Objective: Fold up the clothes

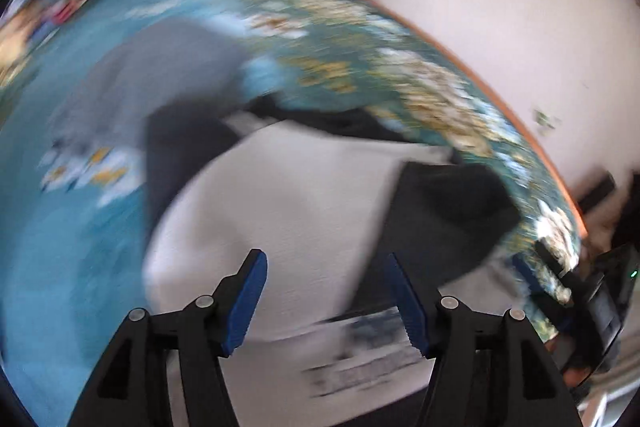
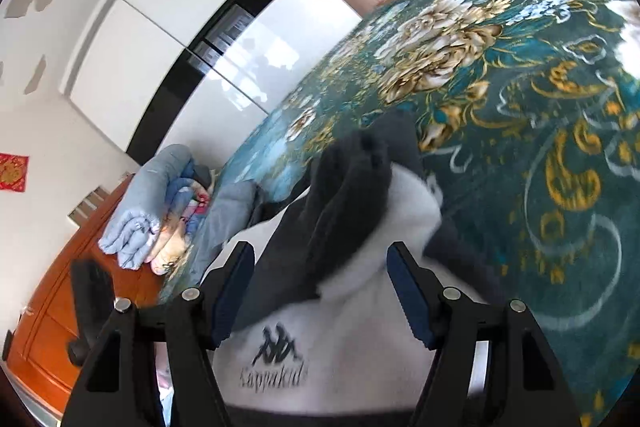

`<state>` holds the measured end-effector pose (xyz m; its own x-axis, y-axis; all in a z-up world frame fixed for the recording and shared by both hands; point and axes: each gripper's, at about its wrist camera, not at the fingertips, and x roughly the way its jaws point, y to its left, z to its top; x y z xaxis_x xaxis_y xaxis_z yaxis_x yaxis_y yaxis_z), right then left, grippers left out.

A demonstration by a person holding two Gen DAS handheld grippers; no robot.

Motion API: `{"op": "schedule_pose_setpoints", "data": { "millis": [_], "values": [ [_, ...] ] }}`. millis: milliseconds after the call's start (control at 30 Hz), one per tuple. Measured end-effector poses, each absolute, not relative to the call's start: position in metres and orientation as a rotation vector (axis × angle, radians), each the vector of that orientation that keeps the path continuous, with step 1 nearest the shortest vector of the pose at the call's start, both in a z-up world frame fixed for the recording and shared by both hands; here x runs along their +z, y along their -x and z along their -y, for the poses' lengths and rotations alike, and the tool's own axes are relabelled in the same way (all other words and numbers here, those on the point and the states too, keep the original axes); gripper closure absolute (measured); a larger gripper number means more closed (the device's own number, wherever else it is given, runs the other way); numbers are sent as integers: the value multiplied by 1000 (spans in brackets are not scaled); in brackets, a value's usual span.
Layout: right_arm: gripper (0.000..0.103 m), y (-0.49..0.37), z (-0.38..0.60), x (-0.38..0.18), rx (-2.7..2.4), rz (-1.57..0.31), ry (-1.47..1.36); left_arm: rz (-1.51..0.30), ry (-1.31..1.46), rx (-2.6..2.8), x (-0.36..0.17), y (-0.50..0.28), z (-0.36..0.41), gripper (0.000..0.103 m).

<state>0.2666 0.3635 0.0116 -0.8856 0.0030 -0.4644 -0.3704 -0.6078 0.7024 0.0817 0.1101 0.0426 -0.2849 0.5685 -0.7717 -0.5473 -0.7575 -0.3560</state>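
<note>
A white sweatshirt with black sleeves [image 1: 288, 195] lies on a teal floral cloth; the left wrist view is heavily blurred. My left gripper [image 1: 326, 301] is open above the white body, holding nothing. In the right wrist view the same sweatshirt [image 2: 360, 327] shows a black printed logo [image 2: 276, 359], with a black sleeve [image 2: 344, 195] folded over the white part. My right gripper [image 2: 320, 291] is open just above the garment, empty.
The teal floral cloth [image 2: 540, 107] covers the surface. A grey garment [image 1: 160, 75] lies beyond the sweatshirt. Folded light blue clothes [image 2: 148, 211] sit at the left edge by an orange wooden cabinet [image 2: 52, 327]. A white fridge [image 2: 200, 39] stands behind.
</note>
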Motion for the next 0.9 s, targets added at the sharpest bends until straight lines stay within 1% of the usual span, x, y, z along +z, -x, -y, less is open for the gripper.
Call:
{"op": "schedule_pose_setpoints", "data": {
  "millis": [33, 67, 100, 133, 167, 200, 267, 400, 467, 567, 633, 700, 767, 900],
  "values": [
    [33, -260, -370, 10, 2526, -1273, 656, 57, 1280, 2089, 37, -77, -102, 37],
    [36, -254, -375, 8, 2494, -1295, 679, 83, 1287, 2087, 33, -75, -97, 37],
    [49, -250, -379, 8, 2496, -1309, 676, 109, 1291, 2081, 29, -73, -93, 37],
    [58, -250, -380, 12, 2523, -1300, 655, 125, 1295, 2074, 26, -72, -91, 37],
    [73, -249, -381, 17, 2549, -1291, 633, 131, 1297, 2067, 24, -71, -91, 37],
    [86, -249, -382, 22, 2576, -1281, 612, 134, 1298, 2061, 22, -71, -91, 37],
    [88, -248, -384, 31, 2628, -1261, 567, 145, 1291, 2048, 21, -71, -91, 37],
    [89, -251, -388, 43, 2696, -1199, 481, 188, 1263, 2017, 20, -67, -87, 37],
    [88, -246, -395, 28, 2620, -1194, 556, 195, 1264, 2013, 19, -65, -86, 37],
    [89, -234, -403, -8, 2481, -1263, 718, 196, 1272, 2016, 20, -65, -84, 37],
    [88, -237, -404, -15, 2466, -1288, 726, 197, 1277, 2017, 20, -65, -82, 37],
    [83, -245, -406, -9, 2460, -1324, 699, 197, 1283, 2019, 21, -65, -81, 37],
    [83, -256, -405, 3, 2480, -1322, 679, 193, 1268, 2027, 29, -70, -75, 37],
    [83, -284, -388, 15, 2550, -1201, 767, 213, 1266, 2028, 39, -83, -53, 36]
  ]
}}
